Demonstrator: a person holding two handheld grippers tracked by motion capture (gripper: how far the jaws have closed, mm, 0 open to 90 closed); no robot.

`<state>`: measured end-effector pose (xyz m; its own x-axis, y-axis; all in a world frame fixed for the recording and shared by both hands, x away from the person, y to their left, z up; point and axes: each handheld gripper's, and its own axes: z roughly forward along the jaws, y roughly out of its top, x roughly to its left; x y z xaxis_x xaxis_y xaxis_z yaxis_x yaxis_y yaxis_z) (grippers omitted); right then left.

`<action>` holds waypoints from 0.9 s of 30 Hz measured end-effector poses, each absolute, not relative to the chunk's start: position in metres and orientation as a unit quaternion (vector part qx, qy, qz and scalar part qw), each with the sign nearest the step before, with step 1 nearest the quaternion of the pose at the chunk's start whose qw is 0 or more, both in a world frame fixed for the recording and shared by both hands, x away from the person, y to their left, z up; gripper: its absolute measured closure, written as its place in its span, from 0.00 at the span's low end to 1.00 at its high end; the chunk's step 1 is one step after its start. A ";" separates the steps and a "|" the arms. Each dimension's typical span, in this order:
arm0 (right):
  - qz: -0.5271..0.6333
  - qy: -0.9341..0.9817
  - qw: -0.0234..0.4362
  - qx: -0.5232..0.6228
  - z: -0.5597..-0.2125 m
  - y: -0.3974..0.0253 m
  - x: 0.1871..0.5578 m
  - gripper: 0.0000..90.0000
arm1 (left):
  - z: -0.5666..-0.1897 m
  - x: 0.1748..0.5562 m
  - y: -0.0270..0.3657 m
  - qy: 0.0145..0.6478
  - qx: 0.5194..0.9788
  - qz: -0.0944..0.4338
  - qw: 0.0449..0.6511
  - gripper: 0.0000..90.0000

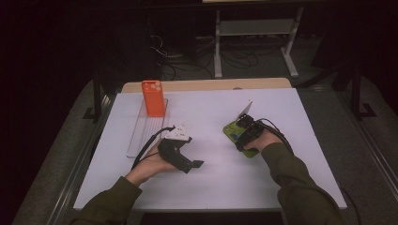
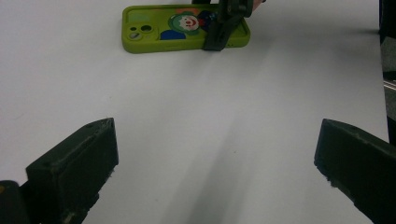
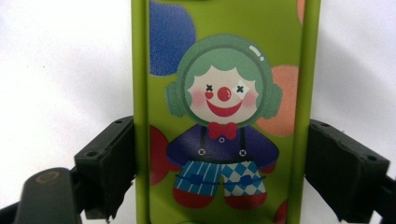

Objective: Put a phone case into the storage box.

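1. Table (image 1: 211, 183), white-topped, carries everything; your forearms come in from its near edge.
2. Clear tray (image 1: 141, 133) lies far left with an orange phone case (image 1: 153, 97) standing on it.
3. Your right gripper (image 3: 219, 172) has its jaws pressed against both long edges of the green clown phone case (image 3: 224, 70), which lies flat right of centre.
4. Your left gripper (image 2: 215, 172) hovers near left, jaws spread wide and empty.
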<state>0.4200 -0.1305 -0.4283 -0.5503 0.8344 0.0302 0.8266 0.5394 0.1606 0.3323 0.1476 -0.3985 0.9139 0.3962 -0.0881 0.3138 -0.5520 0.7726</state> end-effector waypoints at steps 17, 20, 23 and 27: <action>0.116 0.890 0.018 0.441 -0.416 -0.141 0.414 0.18 | -0.398 0.333 0.148 0.200 0.882 0.047 0.425 0.00; 0.123 0.894 0.016 0.430 -0.414 -0.143 0.412 0.18 | -0.396 0.334 0.147 0.196 0.884 0.046 0.422 0.00; 0.132 0.907 0.011 0.399 -0.410 -0.145 0.407 0.18 | -0.394 0.334 0.146 0.183 0.892 0.050 0.411 0.00; 0.130 0.921 0.017 0.367 -0.405 -0.143 0.403 0.18 | -0.389 0.336 0.147 0.171 0.897 0.058 0.403 0.00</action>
<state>0.4030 -0.1433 -0.4048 -0.7303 0.6801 0.0639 0.6713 0.6973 0.2513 0.3363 0.1469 -0.3890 0.9347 0.3539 -0.0342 0.2604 -0.6159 0.7436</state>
